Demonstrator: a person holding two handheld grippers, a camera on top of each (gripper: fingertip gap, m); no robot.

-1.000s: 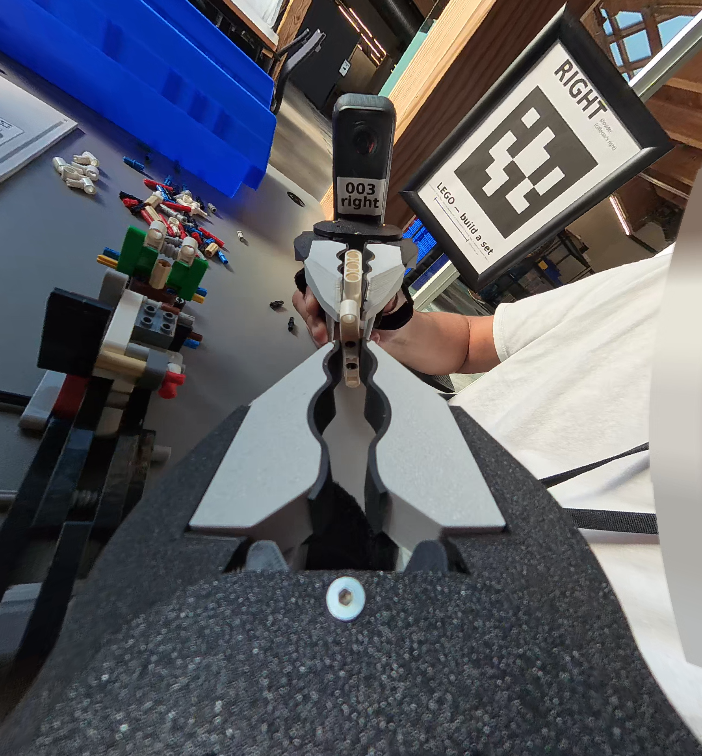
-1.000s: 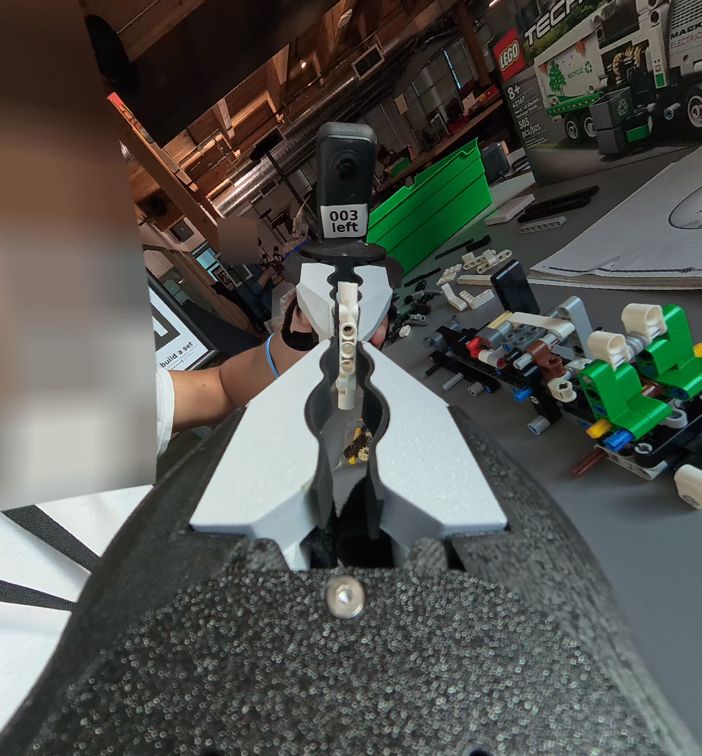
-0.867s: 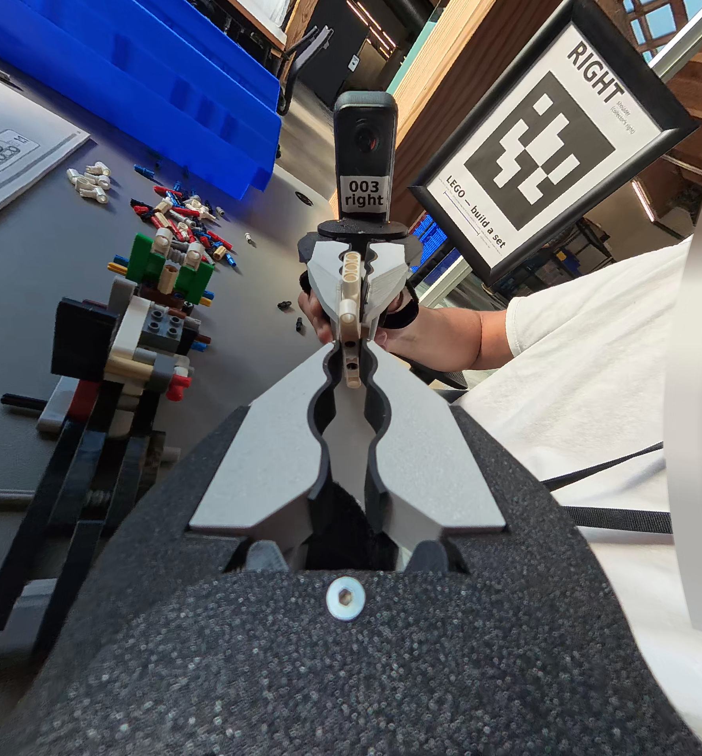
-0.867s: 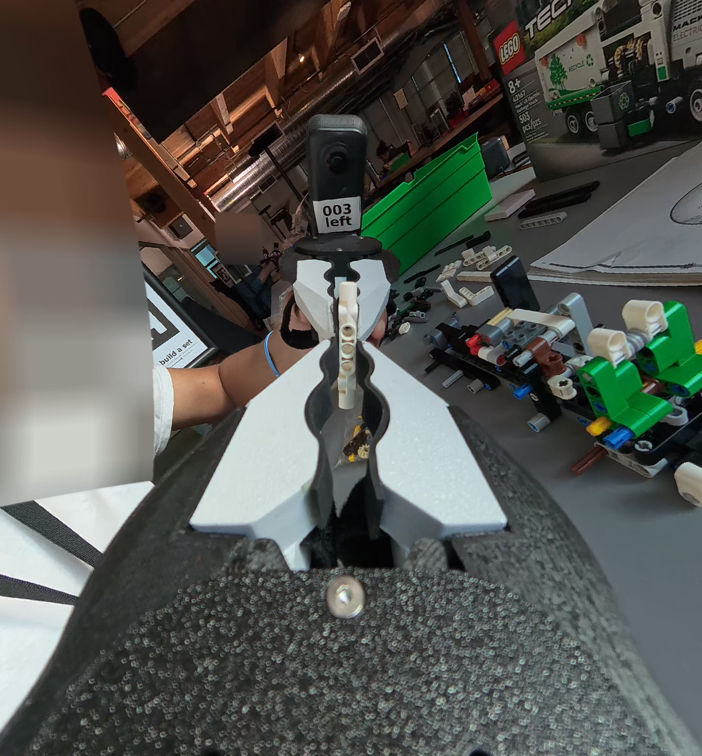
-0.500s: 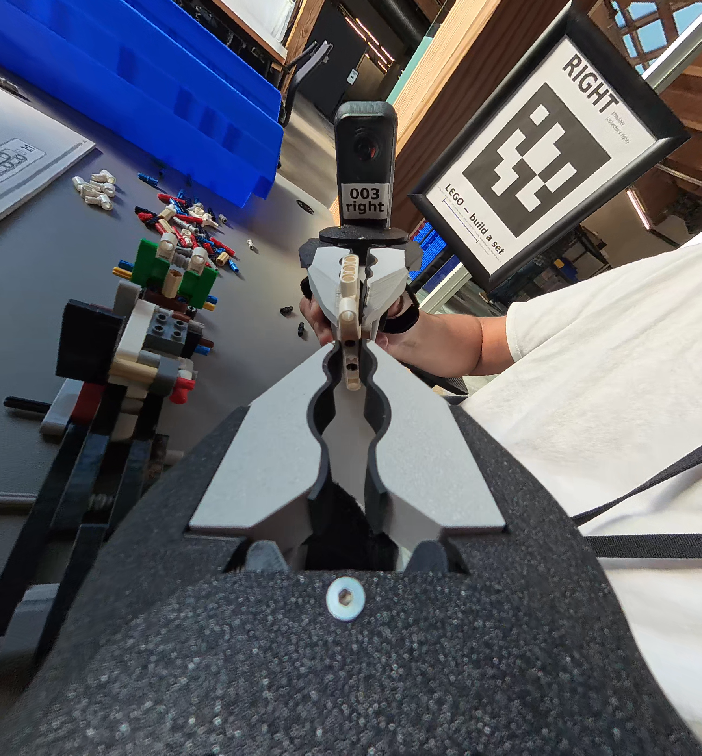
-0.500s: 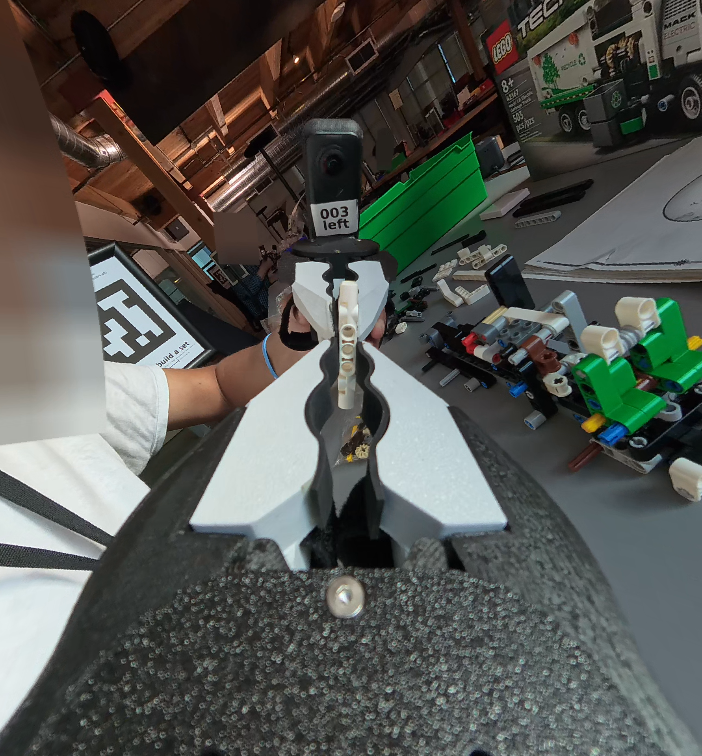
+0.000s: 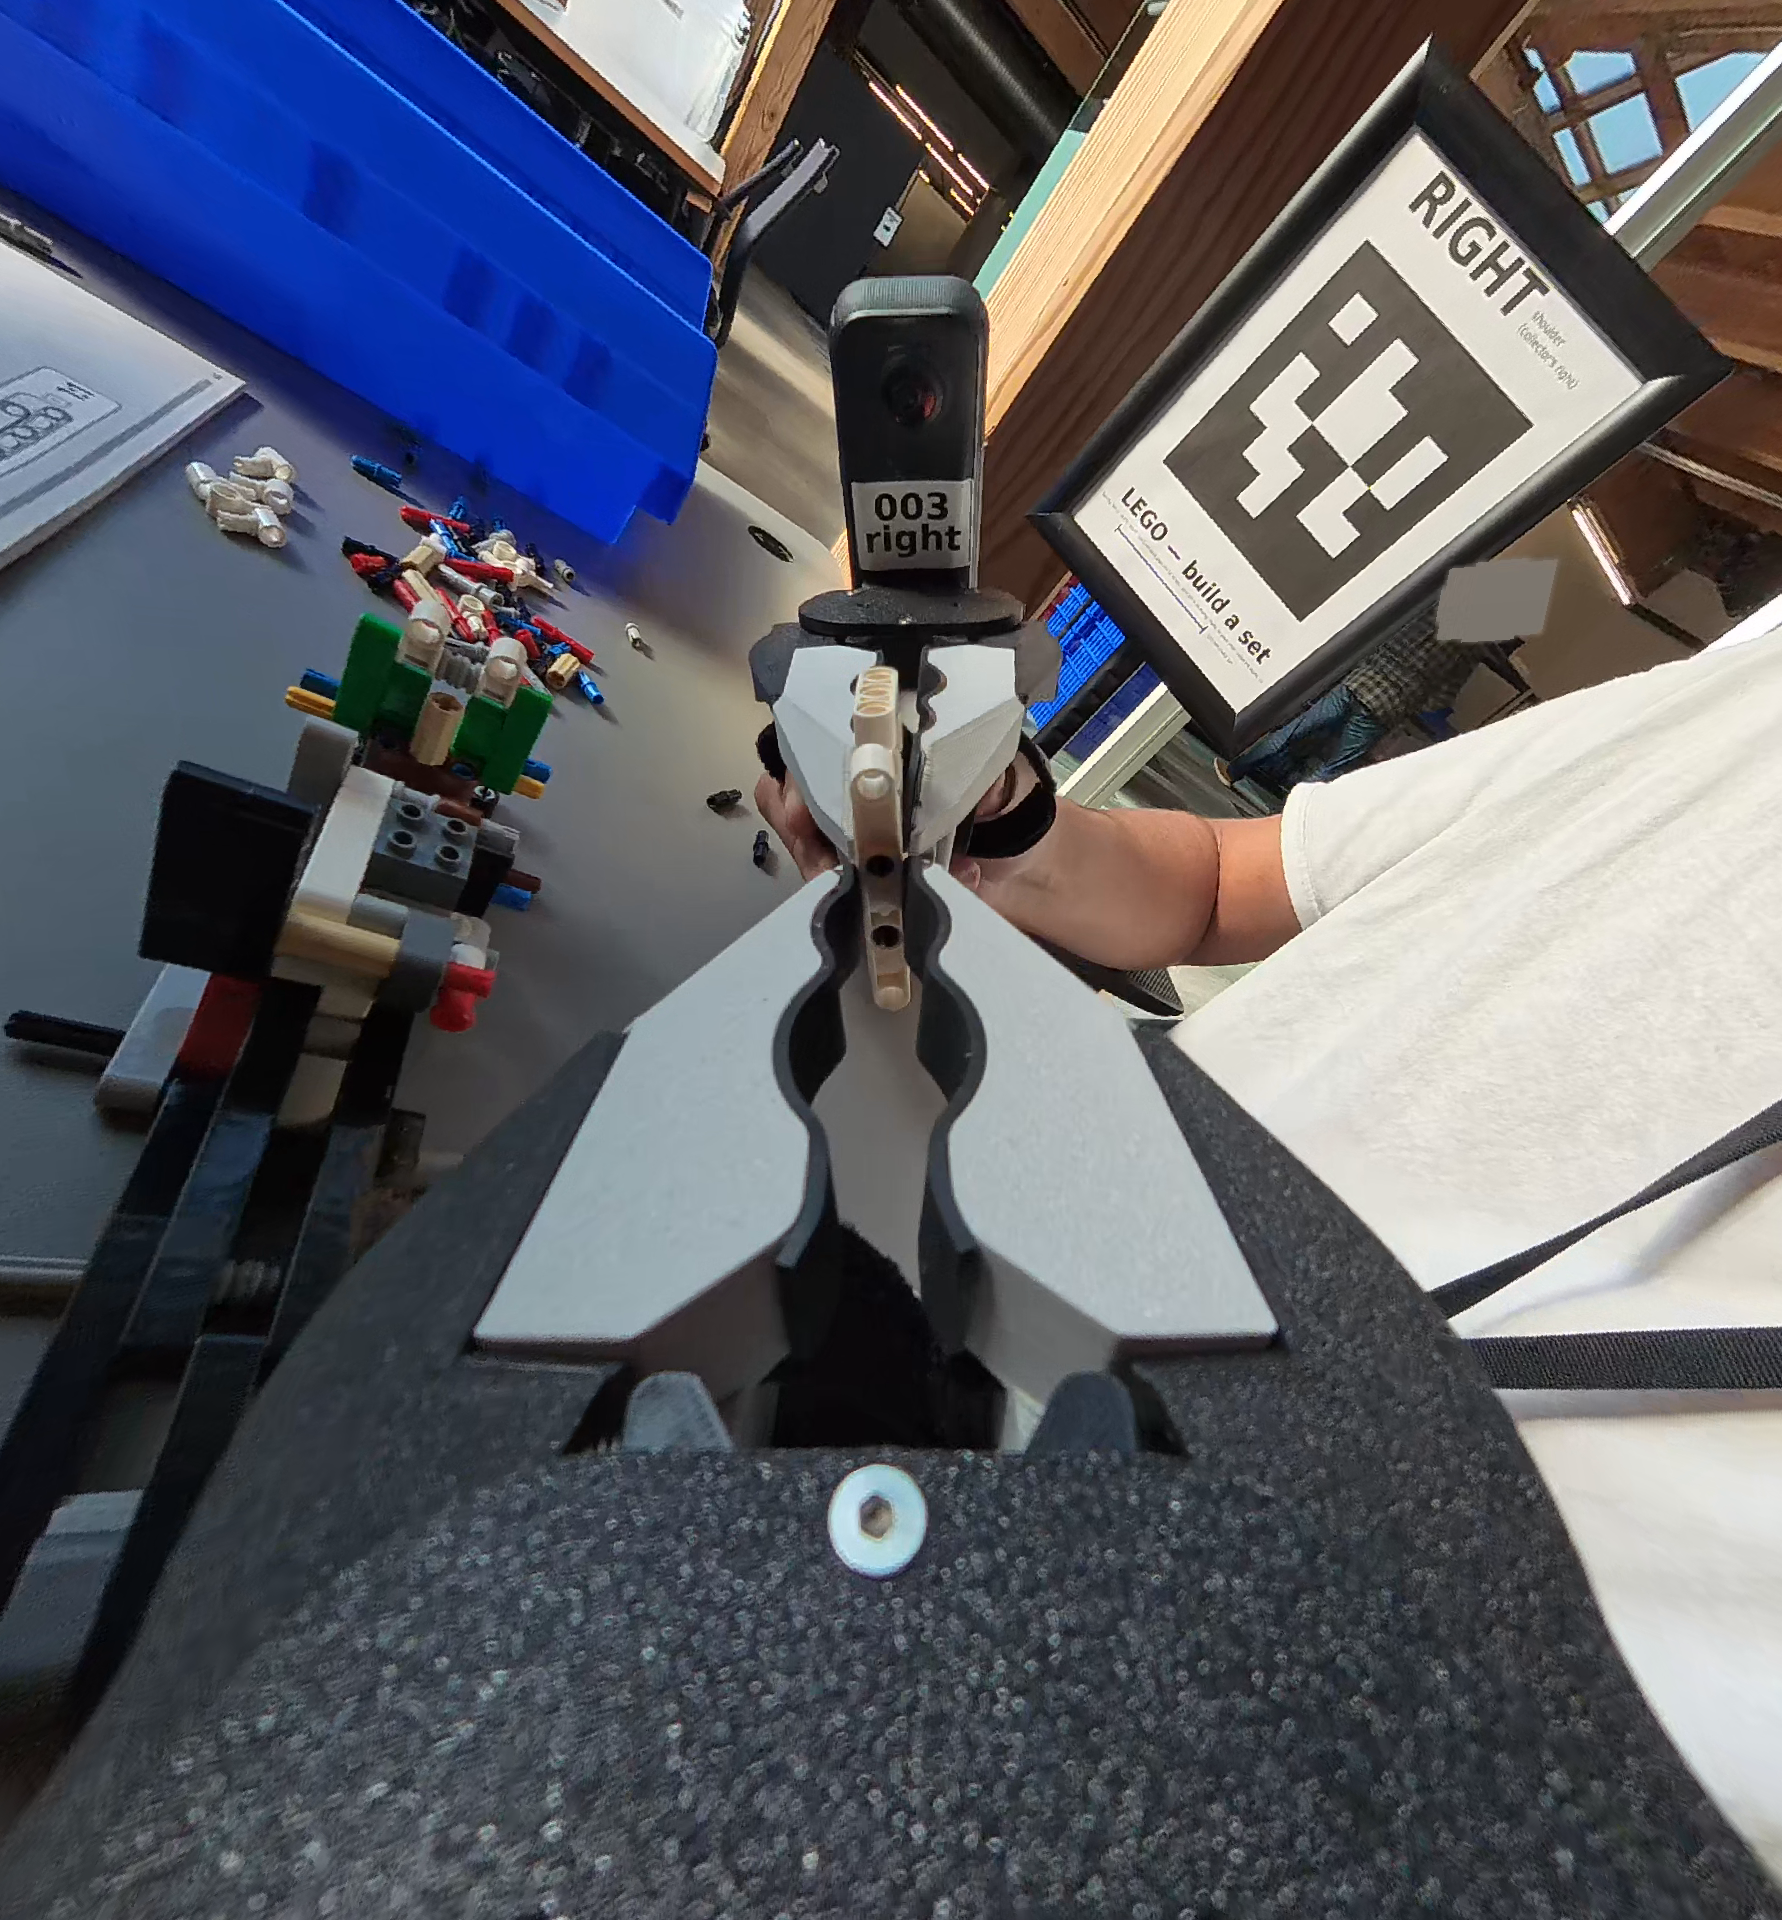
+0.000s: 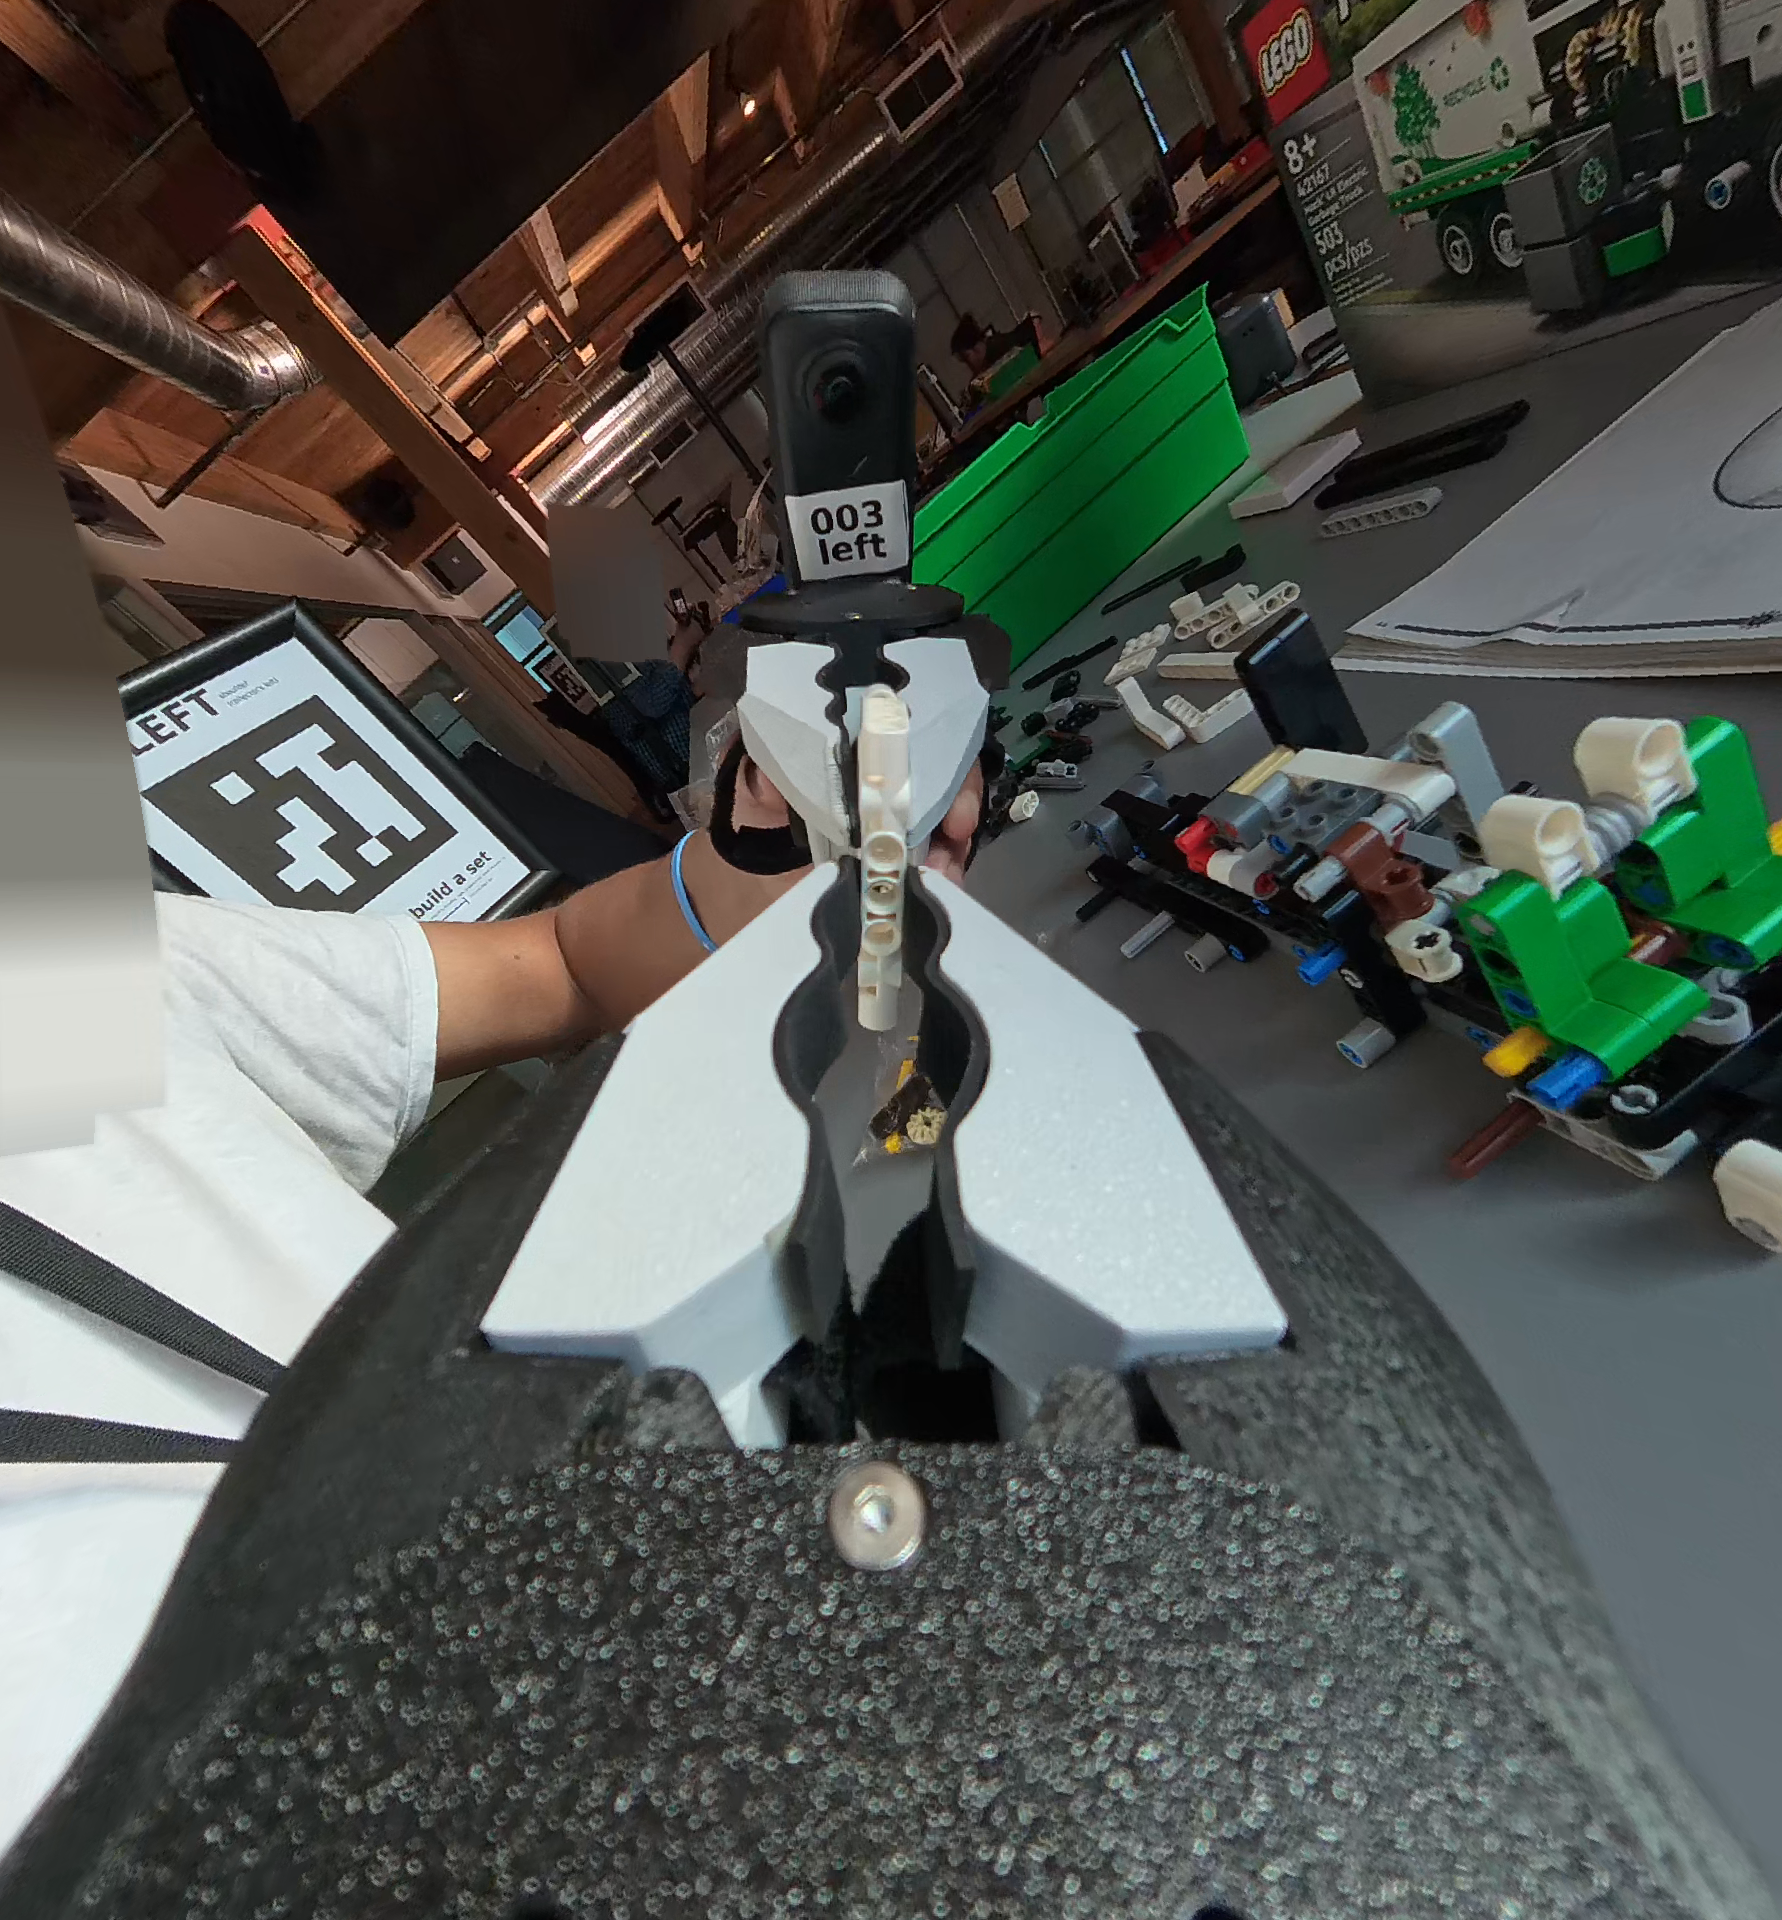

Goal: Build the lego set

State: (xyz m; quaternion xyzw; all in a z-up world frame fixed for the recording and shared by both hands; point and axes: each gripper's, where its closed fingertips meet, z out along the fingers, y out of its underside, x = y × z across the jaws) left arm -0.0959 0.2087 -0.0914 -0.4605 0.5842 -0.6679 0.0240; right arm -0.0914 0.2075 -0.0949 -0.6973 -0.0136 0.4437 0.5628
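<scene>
Left hand-held gripper is clamped on one end of a cream perforated beam, and the right hand-held gripper pinches the other end, both raised off the grey worktop. To the right gripper's right sits a half-built model with green blocks; beyond the left gripper's left, loose pieces and blue bins.

Stacked blue plastic bins and a black-framed marker sign flank the dark grey surface; a green plastic bin and printed toy-truck box stand behind.
</scene>
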